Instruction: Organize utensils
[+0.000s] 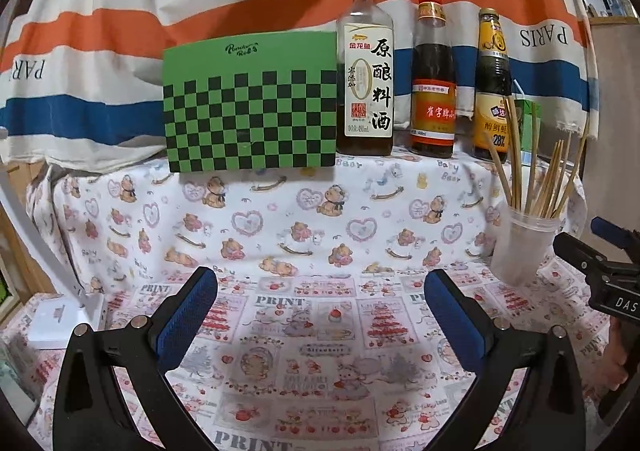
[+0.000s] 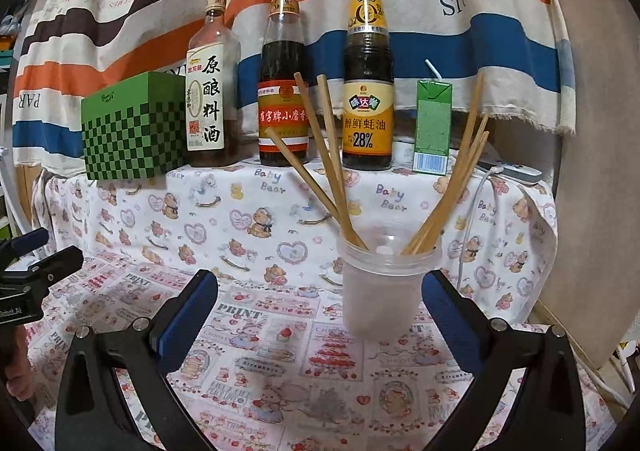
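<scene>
Standing just ahead of the released right tongs (image 2: 320,311), cup (image 2: 384,291) holds chopsticks (image 2: 332,171).

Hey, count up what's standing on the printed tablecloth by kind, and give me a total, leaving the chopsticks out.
Glass sauce bottles: 3 (clear cooking wine bottle, red-capped dark bottle, yellow-labelled oyster sauce bottle)
Green checkered box: 1
Green drink carton with straw: 1
Translucent plastic cup holding wooden chopsticks: 1
Total: 6

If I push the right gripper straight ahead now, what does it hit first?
Probably the translucent cup holding the chopsticks: it stands just ahead between the open right gripper fingers, slightly right of centre.
</scene>
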A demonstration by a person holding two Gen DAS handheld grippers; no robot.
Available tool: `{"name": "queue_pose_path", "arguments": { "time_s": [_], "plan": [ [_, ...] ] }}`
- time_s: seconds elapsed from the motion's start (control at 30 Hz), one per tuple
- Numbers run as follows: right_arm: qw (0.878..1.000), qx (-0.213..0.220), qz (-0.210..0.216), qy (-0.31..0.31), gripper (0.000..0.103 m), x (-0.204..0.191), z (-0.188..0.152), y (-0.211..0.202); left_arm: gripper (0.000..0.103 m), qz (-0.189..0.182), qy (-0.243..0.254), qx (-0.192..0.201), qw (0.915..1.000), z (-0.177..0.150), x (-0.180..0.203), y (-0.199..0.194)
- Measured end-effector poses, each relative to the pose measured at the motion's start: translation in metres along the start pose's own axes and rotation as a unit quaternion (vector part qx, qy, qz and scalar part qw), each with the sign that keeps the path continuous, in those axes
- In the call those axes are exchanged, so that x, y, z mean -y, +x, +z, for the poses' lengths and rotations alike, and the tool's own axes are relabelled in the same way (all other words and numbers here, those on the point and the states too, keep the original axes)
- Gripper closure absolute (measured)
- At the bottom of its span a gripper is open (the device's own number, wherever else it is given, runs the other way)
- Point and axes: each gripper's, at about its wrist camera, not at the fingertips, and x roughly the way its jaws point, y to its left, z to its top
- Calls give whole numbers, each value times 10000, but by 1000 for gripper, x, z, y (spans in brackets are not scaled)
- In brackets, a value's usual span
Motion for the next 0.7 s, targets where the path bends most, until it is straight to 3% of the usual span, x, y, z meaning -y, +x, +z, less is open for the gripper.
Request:
{"name": "queue_pose_path", "arguments": {
  "time_s": [0.7],
  "plan": [
    [10000,43,-22,47,0,3,0,-1,0,33,1,11,10000,2,-2,-1]
  ]
}}
